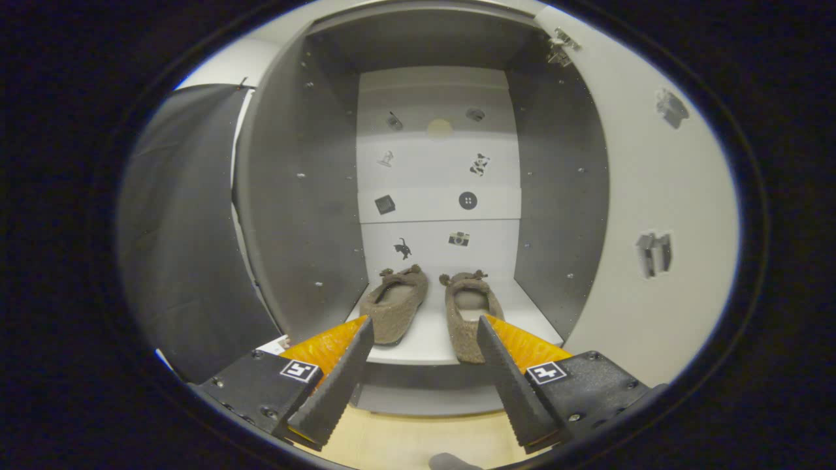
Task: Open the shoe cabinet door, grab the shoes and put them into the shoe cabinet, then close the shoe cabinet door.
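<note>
The shoe cabinet (307, 196) stands open ahead of me, its white door (653, 215) swung out to the right. Two brown fuzzy slippers rest on the cabinet's white bottom shelf (428, 343), toes pointing inward. The left slipper (395, 303) lies just beyond my left fingertip. Beside it, the right slipper (470, 313) has its heel partly hidden by my right fingertip. My gripper (424, 323) is open in front of the shelf edge, with nothing held between its fingers.
Small stickers dot the cabinet's white back panel (437, 183) and the inside of the door. Black cloth (176, 248) hangs to the left of the cabinet. A light wooden floor (405, 440) lies below my fingers.
</note>
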Motion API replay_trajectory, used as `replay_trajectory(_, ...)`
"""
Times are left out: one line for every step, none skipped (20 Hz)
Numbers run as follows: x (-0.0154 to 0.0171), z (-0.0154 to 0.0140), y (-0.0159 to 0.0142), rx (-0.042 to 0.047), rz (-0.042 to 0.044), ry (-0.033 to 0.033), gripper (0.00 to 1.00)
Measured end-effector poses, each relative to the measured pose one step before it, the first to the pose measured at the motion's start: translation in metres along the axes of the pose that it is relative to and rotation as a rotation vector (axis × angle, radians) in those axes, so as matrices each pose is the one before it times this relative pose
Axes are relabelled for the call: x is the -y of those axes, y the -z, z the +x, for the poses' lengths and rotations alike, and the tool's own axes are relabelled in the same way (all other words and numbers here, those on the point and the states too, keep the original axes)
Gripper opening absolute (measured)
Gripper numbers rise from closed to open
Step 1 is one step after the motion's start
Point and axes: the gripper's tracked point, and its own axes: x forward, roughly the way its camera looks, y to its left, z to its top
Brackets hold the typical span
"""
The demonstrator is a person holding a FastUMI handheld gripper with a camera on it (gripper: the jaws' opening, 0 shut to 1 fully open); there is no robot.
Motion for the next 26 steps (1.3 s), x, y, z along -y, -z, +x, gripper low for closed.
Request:
replay_trajectory(-0.00038, -0.02003, 0.00061, 0.01011, -0.0054, -0.00421, 1.0)
replay_trajectory(-0.00098, -0.0194, -0.00152, 0.02312, 0.00107, -0.00522, 1.0)
replay_trajectory(-0.00066, -0.01978, -0.00388, 0.01878, -0.00476, -0.00709, 1.0)
replay_trajectory(-0.00007, -0.02018, -0.00176, 0.02185, -0.00787, -0.00928, 1.0)
replay_trajectory(0.00056, -0.01863, -0.00454, 0.02522, -0.00368, -0.00467, 1.0)
replay_trajectory(0.00266, -0.01753, -0.00429, 0.02257, -0.00576, 0.00411, 1.0)
replay_trajectory(0.00446, -0.01755, -0.00195, 0.01151, -0.00842, 0.00591, 1.0)
replay_trajectory(0.00218, -0.01847, 0.00044, 0.00471, -0.00361, 0.00236, 1.0)
replay_trajectory(0.00029, -0.01758, -0.00051, 0.00036, 0.00543, -0.00741, 1.0)
replay_trajectory(0.00066, -0.01649, 0.0011, -0.00063, 0.00703, -0.01039, 1.0)
replay_trajectory(0.00332, -0.01549, 0.00103, -0.00309, 0.00272, -0.0043, 1.0)
replay_trajectory(0.00557, -0.01421, 0.0005, 0.00409, -0.00081, 0.00208, 1.0)
replay_trajectory(0.00642, -0.01573, -0.00189, 0.00625, 0.0005, 0.0048, 1.0)
replay_trajectory(0.00352, -0.01538, -0.00216, 0.00843, 0.00157, -0.00056, 1.0)
replay_trajectory(0.00592, -0.01525, -0.00268, 0.00353, -0.00218, 0.00187, 1.0)
replay_trajectory(0.01076, -0.01533, -0.00087, -0.00101, -0.00321, 0.01545, 1.0)
replay_trajectory(0.01224, -0.01443, -0.00185, 0.00362, -0.0028, 0.0144, 1.0)
replay_trajectory(0.01154, -0.01376, -0.00323, 0.00596, -0.00223, 0.0166, 1.0)
replay_trajectory(0.01602, -0.014, -0.00339, 0.00989, -0.00134, 0.02586, 1.0)
replay_trajectory(0.01625, -0.01124, -0.00496, 0.01646, -0.0018, 0.02928, 1.0)
replay_trajectory(0.01922, -0.0096, -0.00532, 0.0217, -0.00652, 0.03502, 1.0)
replay_trajectory(0.01986, -0.00656, -0.0013, 0.01236, -0.00838, 0.04183, 1.0)
replay_trajectory(0.01945, -0.00415, 0.00108, 0.00207, -0.00054, 0.03929, 1.0)
replay_trajectory(0.01596, -0.00296, 0.00383, -0.00261, 0.00308, 0.02425, 1.0)
replay_trajectory(0.01453, -0.00002, 0.00255, -0.00669, 0.00797, 0.0157, 1.0)
replay_trajectory(0.01331, 0.00317, 0.00233, -0.01162, 0.01197, 0.01512, 1.0)
